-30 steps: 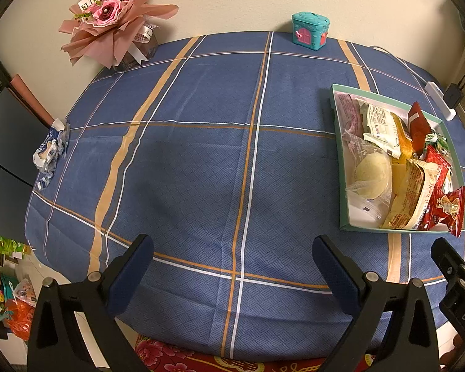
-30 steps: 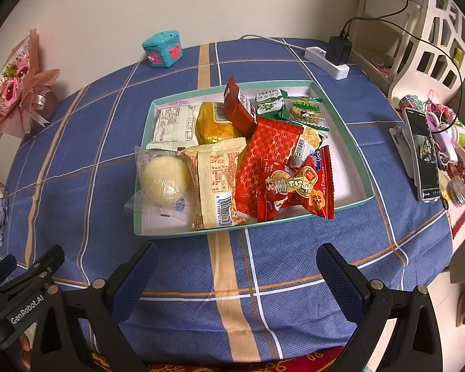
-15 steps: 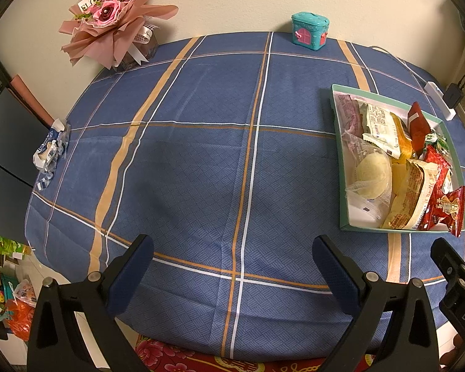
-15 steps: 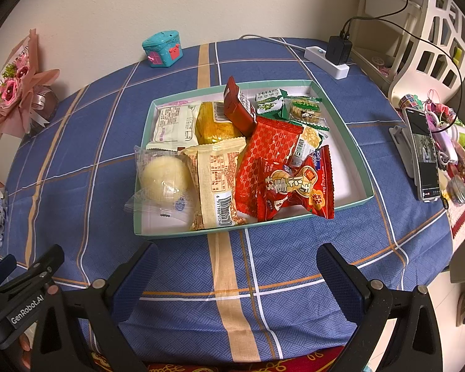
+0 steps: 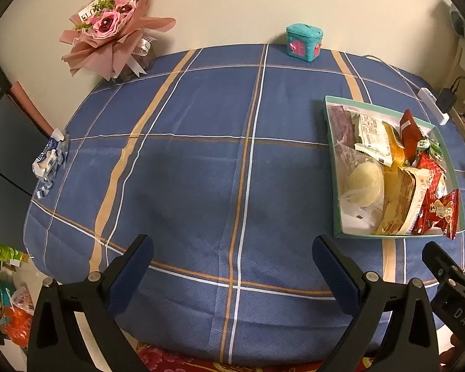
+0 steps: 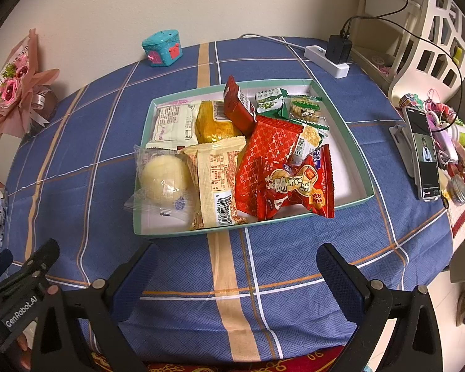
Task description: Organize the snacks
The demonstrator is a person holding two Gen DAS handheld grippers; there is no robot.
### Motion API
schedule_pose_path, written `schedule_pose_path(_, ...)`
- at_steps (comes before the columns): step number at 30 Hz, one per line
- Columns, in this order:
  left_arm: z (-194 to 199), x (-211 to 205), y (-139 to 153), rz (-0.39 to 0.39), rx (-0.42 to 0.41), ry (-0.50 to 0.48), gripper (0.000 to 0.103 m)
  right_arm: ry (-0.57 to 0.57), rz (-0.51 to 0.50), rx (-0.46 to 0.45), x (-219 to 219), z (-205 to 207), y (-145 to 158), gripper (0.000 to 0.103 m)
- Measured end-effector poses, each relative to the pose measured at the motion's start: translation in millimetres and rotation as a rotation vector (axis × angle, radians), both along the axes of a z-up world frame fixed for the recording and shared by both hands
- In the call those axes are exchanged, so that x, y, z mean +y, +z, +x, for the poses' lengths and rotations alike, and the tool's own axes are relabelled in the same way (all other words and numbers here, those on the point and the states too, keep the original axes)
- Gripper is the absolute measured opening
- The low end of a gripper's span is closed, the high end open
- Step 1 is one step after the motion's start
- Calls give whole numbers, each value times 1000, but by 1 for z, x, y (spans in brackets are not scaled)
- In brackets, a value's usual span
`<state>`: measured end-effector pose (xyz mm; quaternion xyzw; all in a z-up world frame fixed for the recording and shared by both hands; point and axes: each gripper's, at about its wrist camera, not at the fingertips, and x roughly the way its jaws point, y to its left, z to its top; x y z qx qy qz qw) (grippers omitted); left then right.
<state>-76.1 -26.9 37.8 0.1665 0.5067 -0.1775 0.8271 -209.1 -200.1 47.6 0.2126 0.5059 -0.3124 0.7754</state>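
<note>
Writing on our tools: in the right wrist view we read "GenRobot.AI" on the left gripper's body at lower left; in the left wrist view we read "DAS" on the right gripper's body at lower right.
Snack labels: the red peanut packet [image 6: 294,186] carries large Chinese characters and "GOOD LUCK"; the beige wrapped pastry [image 6: 215,183] shows a barcode and small print we cannot read.
Bouquet: the pink flower bouquet [image 5: 114,28] has a paper band reading "STUDIO", the rest cut off.
Snack tray: the green-rimmed tray [image 6: 361,161] sits on the blue plaid worktop [image 5: 186,161], ahead of our right gripper; it holds all the snacks, including a round pale bun in clear wrap [image 6: 162,178].
Left gripper [image 5: 232,266]: fingers spread wide, holding nothing, above bare cloth well left of the tray.
Right gripper [image 6: 237,268]: fingers spread wide, holding nothing, just short of the tray's near rim.
Other items: a teal house-shaped box [image 6: 162,48] by the wall, a white power strip [image 6: 327,59], a phone [image 6: 423,152] propped at the right.
Change since half a second ago: we see none; both grippers and every packet sit as before.
</note>
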Motion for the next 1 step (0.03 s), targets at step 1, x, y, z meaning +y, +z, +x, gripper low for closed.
schedule_pose_path(1,1,0,-1,0,5,0,102,0,0,0,0,0,0,103)
